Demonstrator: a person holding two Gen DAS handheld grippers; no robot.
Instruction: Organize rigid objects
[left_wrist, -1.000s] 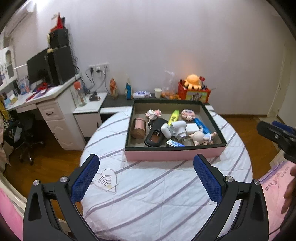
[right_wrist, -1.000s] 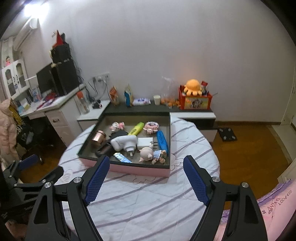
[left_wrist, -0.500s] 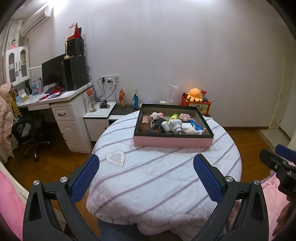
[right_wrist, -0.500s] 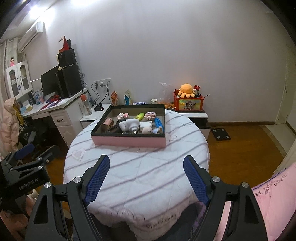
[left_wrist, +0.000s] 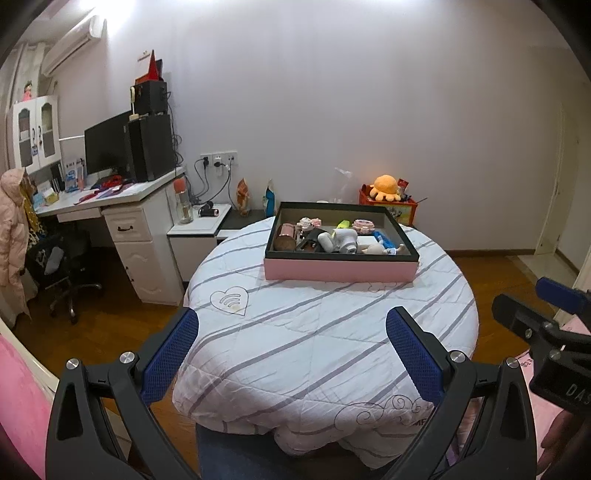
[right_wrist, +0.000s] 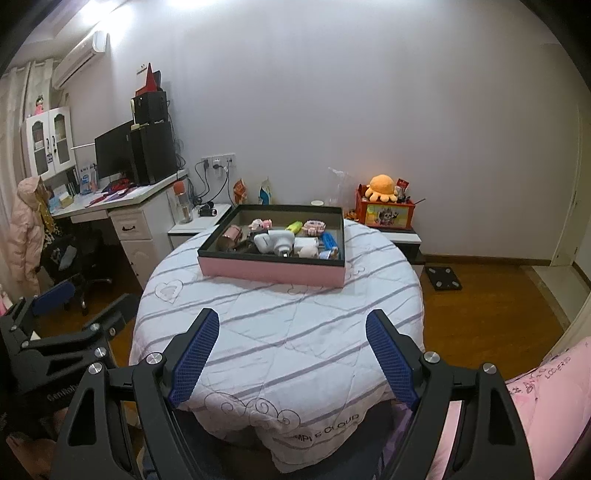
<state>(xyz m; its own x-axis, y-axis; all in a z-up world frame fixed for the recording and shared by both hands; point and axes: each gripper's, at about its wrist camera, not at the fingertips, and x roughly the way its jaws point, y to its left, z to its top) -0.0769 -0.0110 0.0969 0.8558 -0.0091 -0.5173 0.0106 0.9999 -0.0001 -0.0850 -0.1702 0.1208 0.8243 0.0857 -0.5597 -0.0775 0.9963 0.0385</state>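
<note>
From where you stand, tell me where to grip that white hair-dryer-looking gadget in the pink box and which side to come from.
Grip the white gadget across its rounded body, coming down from above: the pink box has raised walls that block a level approach, and other items crowd close around it. Its exact pose is hard to read from here. Either open gripper could probably do it; the right gripper faces it more squarely.

A tray (left_wrist: 340, 268) sits on the far half of the round table (left_wrist: 332, 343), small items (left_wrist: 340, 240) crowded inside it. Left of the table stands a desk (left_wrist: 110, 199) with a monitor (left_wrist: 105, 146) on top. Behind the table, by the wall, a box (right_wrist: 386, 214) carries a plush toy (right_wrist: 382, 186).
</note>
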